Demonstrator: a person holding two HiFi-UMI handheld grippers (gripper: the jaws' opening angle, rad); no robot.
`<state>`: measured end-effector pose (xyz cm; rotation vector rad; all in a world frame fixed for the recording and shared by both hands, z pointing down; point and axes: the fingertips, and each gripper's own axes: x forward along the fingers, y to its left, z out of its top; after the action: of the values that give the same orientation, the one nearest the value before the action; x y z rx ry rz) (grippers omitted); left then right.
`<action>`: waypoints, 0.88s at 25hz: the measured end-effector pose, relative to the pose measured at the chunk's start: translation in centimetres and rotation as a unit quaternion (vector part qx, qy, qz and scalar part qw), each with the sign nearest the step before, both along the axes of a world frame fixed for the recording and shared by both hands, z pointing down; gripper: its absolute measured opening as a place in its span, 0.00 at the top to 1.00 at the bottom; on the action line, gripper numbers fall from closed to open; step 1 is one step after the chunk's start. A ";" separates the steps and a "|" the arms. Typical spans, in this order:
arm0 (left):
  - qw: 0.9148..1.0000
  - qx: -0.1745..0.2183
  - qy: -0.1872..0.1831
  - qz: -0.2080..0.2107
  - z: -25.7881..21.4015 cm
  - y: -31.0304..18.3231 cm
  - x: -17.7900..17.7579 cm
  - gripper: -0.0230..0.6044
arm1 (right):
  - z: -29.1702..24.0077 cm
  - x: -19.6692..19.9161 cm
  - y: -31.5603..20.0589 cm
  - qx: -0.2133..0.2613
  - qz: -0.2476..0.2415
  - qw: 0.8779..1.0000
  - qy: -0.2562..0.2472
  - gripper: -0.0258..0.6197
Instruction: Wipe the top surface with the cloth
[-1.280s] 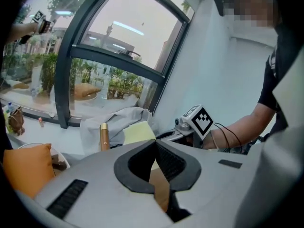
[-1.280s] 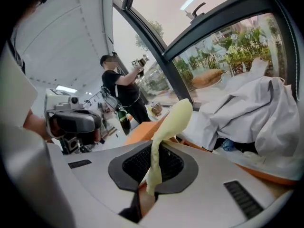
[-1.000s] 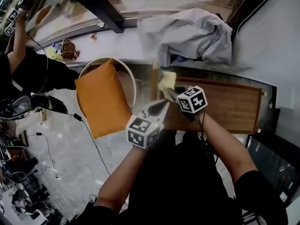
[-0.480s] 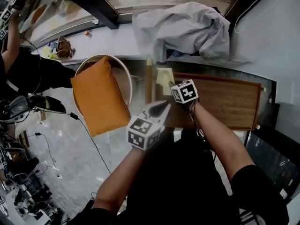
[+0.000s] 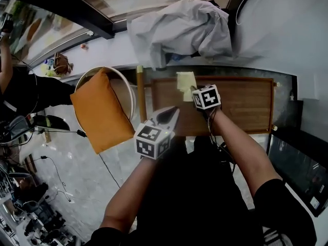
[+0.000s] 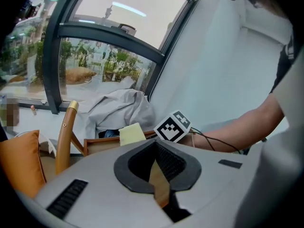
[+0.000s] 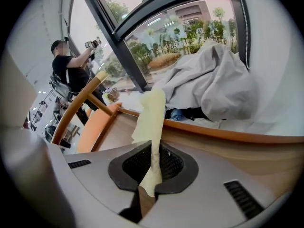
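The right gripper (image 7: 153,167) has its jaws pinched on a pale yellow cloth (image 7: 149,113), which rises out of them as a loose folded strip. In the head view the cloth lies just above the centre of the frame, on the far left part of the rectangular brown wooden top surface (image 5: 241,106). The left gripper (image 5: 171,114) sits lower left of the right one, over the near edge of the top. Its jaws are pressed together with nothing between them, and it does no work here.

The step in hand looks like a wiping stroke begun near the top's far left corner. To do it well, the right gripper should tip low enough that the cloth — not the jaw tips — meets the wood. The free part of the cloth should trail flat behind the grip. Long overlapping passes toward the right of the frame would suit the broad bare stretch there.

The crumpled grey fabric (image 5: 179,27) is heaped just beyond the far edge at upper centre, so strokes along that edge should stop short of it. The orange square cushion (image 5: 100,111) at left is well apart — no concern.
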<state>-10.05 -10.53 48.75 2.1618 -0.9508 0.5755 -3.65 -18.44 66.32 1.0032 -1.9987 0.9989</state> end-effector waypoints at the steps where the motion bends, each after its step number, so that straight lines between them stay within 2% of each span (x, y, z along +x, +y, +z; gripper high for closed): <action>1: 1.000 -0.002 -0.005 -0.002 0.3 0.0 0.4 0.95 | 0.1 1.1 0.1 0.000 0.006 1.000 0.001 0.91; 13: 1.000 -0.014 -0.013 0.014 2.1 0.6 7.1 0.95 | 0.2 14.1 0.8 0.011 0.074 0.997 0.020 0.91; 22: 0.999 -0.030 -0.022 0.030 3.2 1.5 9.2 0.95 | 0.6 20.7 0.8 0.018 0.115 0.993 0.028 0.91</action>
<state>-0.81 -9.05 51.95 2.1383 -0.8823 0.6752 17.06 -17.60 66.90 1.2898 -1.8915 1.0453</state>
